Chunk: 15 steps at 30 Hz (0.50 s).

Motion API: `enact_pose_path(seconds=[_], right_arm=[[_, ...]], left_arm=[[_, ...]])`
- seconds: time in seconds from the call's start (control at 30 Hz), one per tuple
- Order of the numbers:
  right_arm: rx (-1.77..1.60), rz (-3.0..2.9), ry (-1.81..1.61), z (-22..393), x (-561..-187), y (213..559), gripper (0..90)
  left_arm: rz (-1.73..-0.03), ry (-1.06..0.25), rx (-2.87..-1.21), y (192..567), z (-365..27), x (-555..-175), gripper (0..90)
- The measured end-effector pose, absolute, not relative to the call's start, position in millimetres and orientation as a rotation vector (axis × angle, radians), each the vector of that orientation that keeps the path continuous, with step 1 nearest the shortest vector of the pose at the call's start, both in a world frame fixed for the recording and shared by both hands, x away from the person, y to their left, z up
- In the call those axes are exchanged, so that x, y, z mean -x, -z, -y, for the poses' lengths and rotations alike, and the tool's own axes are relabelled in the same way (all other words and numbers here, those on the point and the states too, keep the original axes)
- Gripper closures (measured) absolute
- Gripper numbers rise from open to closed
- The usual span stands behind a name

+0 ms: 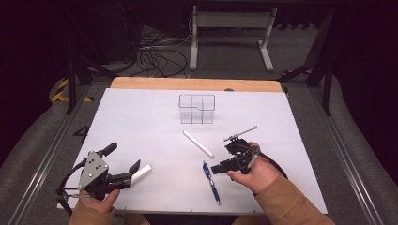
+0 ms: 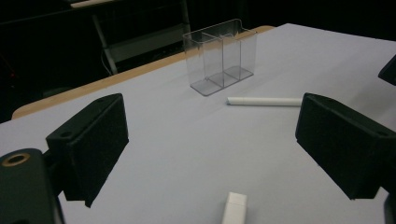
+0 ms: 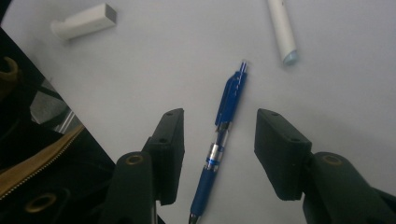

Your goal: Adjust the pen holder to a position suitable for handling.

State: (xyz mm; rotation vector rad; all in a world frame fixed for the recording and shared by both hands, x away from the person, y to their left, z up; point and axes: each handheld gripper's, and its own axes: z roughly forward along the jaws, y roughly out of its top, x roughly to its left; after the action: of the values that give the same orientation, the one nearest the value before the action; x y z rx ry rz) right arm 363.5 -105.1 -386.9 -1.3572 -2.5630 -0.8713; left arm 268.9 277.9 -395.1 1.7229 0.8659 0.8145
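While the left gripper (image 1: 133, 171) idles near the table's (image 1: 141, 117) near left corner, jaws wide with nothing between them and a short white eraser (image 1: 141, 174) just beside its tips, the right gripper (image 3: 219, 154) straddles the blue pen (image 3: 220, 140) towards the near edge, pads apart from the barrel, not yet pressing. The pickup seems in hand; next, squeeze squarely, lift level. Farther off lie a white marker (image 1: 198, 143) and, mid-table, the clear organiser (image 1: 196, 108).

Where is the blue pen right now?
The blue plastic pen lies flat on the white table, between the right gripper fingers, untouched, near the long white marker.
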Motion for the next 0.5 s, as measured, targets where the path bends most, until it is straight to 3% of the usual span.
enact_pose_path(seconds=[0.5], right_arm=[[1.42, 2.579, 0.649, 90.0, -356.3, 400.1, 58.4]], left_arm=[[-0.866, -0.816, -1.725, 395.0, -277.6, -268.7, 10.2]])
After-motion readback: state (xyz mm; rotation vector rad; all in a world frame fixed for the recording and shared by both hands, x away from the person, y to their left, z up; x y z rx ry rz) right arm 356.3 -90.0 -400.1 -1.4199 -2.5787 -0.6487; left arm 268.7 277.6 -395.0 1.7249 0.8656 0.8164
